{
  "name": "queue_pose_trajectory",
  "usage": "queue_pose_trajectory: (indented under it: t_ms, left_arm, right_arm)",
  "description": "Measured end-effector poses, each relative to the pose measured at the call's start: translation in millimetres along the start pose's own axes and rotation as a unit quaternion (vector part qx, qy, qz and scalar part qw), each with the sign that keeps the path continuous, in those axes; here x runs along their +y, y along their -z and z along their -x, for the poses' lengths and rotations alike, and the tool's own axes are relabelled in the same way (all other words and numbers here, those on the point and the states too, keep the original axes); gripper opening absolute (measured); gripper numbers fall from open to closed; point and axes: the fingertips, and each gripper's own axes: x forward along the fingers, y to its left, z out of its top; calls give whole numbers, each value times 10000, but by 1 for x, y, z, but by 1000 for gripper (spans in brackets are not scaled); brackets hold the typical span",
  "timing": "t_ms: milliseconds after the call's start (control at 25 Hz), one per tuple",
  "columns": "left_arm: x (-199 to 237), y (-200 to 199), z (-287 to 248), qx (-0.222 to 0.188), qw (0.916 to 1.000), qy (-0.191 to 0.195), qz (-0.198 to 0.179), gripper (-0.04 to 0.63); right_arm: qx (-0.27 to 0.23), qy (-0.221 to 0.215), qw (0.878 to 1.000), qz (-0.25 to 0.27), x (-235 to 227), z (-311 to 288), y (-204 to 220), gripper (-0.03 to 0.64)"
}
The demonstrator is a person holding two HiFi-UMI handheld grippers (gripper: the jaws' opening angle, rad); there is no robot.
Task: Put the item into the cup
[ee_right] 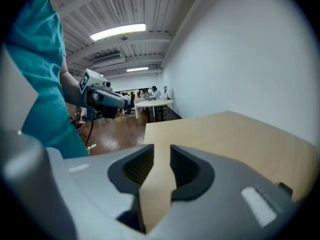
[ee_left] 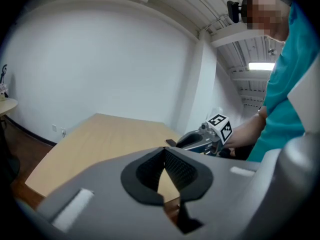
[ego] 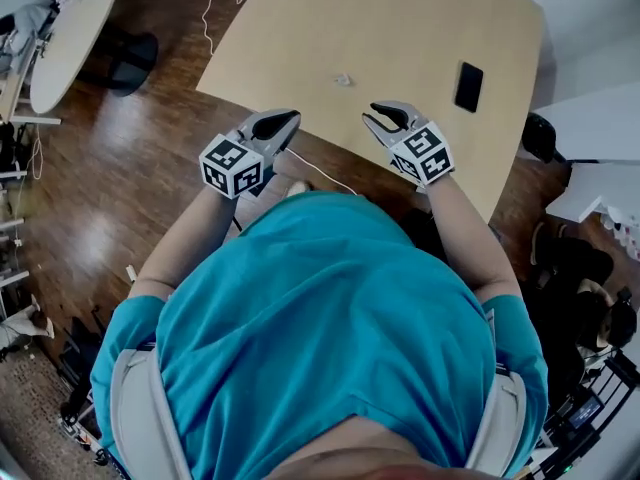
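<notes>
Found the counter [ego: 400, 28] across the upper middle of the frame; spotted a small item [ego: 343, 80] on it near centre, a flat slab [ego: 468, 86] on it further right; noted a round table [ego: 70, 28] upper left.

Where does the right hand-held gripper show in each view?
Head view: the right hand-held gripper sits right of centre, at the near edge of the wooden table.
Left gripper view: it is right of centre, at the table's edge.
Right gripper view: bottom centre, jaws apart, empty.
Shared landmark: the wooden table.
</notes>
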Motion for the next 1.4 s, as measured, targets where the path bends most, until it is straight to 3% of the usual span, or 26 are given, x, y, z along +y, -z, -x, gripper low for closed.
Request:
queue_pose_trajectory:
  t_ms: [520, 1040, 1400]
  left_arm:
    - [62, 50, -12, 658, 9972, 186, 319, 3]
    - [87, 73, -17, 975, 9930, 511, 419, 3]
    - [86, 77, -20, 1058, 9918, 526, 488, 3]
  right_arm:
    - [1292, 163, 9907, 397, -45, -116, 40, 135]
    - [2339, 349, 9654, 1100, -57, -178, 80, 135]
    - [2318, 434, 9672, 943, -62, -181, 87, 28]
